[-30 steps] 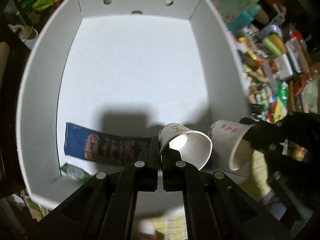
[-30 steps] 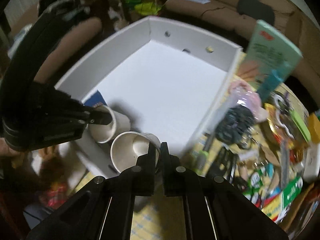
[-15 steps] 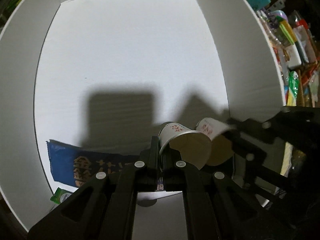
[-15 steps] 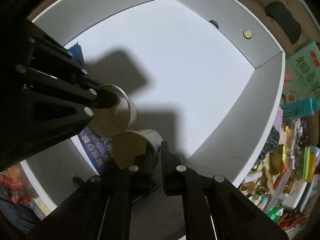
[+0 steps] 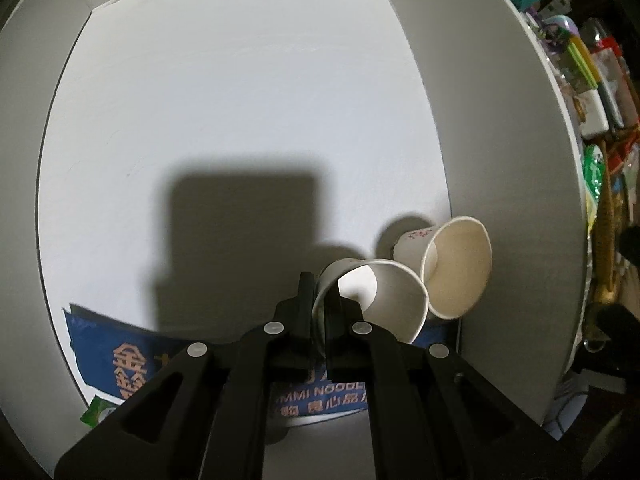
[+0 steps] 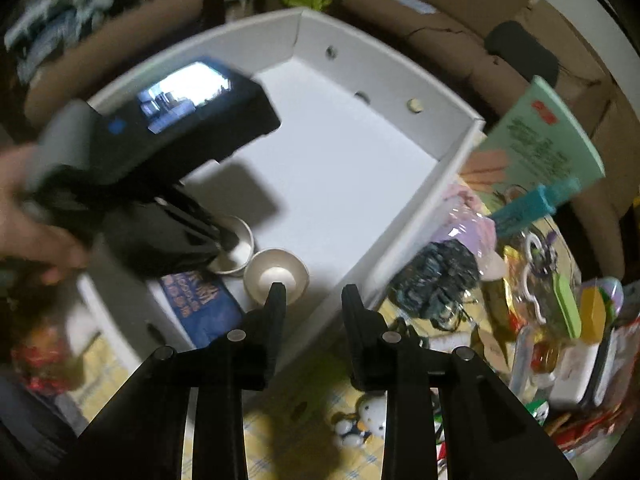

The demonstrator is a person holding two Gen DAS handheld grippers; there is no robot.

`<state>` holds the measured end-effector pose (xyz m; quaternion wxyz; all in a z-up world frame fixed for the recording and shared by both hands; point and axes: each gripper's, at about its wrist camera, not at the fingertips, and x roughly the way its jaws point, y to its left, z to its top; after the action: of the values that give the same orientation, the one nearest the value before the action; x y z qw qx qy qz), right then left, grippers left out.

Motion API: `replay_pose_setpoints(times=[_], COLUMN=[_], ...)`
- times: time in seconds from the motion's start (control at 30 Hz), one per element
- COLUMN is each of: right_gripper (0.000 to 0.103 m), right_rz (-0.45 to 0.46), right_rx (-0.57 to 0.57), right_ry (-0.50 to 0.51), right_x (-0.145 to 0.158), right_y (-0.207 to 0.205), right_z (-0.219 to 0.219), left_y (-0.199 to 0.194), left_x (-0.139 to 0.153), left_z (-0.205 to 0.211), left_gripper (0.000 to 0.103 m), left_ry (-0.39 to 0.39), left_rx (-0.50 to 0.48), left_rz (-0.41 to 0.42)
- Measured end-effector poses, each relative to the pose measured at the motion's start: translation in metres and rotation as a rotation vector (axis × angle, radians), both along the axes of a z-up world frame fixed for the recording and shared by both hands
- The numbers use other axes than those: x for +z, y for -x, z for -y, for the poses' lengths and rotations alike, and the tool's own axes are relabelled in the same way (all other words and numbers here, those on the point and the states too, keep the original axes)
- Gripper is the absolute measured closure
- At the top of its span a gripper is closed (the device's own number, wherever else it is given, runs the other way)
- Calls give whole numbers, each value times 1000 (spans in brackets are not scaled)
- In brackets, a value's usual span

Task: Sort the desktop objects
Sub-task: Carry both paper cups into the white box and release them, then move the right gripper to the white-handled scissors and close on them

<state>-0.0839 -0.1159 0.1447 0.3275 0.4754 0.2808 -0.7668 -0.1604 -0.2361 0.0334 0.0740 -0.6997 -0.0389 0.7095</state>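
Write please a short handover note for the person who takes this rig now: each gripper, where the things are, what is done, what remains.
Left gripper: shut on the rim of a paper cup, low inside the white box.
Right gripper: jaws opening, nothing between them; the second cup stands free in the box near its corner.
Blue noodle packet lies on the box floor.
Done: second cup and packet are in.
Left: release the left cup; the loose items beside the box remain unsorted.
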Motion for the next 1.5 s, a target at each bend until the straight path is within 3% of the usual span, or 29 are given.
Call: replay_pose_setpoints(times=[0.13,0.33,0.4,0.53,0.6,0.87,0.93,1.0,1.1,1.23,1.27,1.43,1.5], right_gripper=[75,75,75,75,75,74,69,61,49,29,29,19,18], right_rz=[18,32,44,59,59,65,58,56,70,75,75,58,47], right_rx=[-47,-55,-54,-53,-54,-105,-129,-157,-227,-315,-334,-459,-498], right_ry=[114,145,155,166,166,219,224,227,272,323,332,394,398], right_x=[26,27,22,16,14,21,24,23,20,14,12,2,-4], right_y=[-7,-11,-12,-16,-16,-21,-24,-26,-30,-44,-47,-62,-67], right_z=[-32,-36,-36,-40,-43,-81,-99,-116,-151,-201,-212,-285,-305], left_y=[3,-7,-7,-8,-11,-35,-50,-62,-73,-102,-106,-133,-143], left_x=[-1,0,2,7,11,41,59,78,105,126,126,137,133], left_z=[-6,-25,-24,-21,-22,-22,-22,-24,-42,-60,-83,-134,-152], left_gripper=[100,97,87,78,63,60,48,29,14,4,1,0,0], left_ry=[-15,32,56,53,48,37,43,37,-31,-107,-121,-142,-161], left_rx=[2,-48,-33,-4,-9,-1,-3,-9,-3,-5,-12,-63,-74], left_rz=[5,12,4,-9,-16,-65,-120,-198,-293,-406,-431,-526,-531])
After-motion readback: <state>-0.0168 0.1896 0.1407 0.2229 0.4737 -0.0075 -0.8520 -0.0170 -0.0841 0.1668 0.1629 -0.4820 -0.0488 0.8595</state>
